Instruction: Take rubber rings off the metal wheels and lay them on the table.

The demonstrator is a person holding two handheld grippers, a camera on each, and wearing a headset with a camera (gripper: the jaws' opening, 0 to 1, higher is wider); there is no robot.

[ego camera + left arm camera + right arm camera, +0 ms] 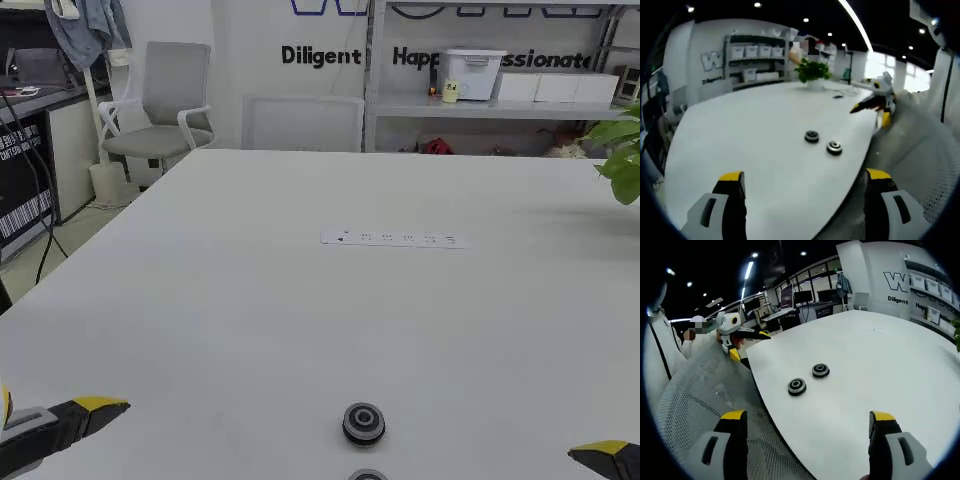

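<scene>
Table (300, 300) white, two wheels (363, 422) near front edge; grey chair (170, 100) beyond.

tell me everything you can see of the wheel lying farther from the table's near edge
The farther wheel is a small round disc lying flat on the white table, with its axle hole facing up. A black rubber ring wraps its outside, still on. Inside the ring is silvery metal with a dark centre. The wheel rests near the table's near edge, close to the second wheel but apart from it. Only the table touches it.
</scene>
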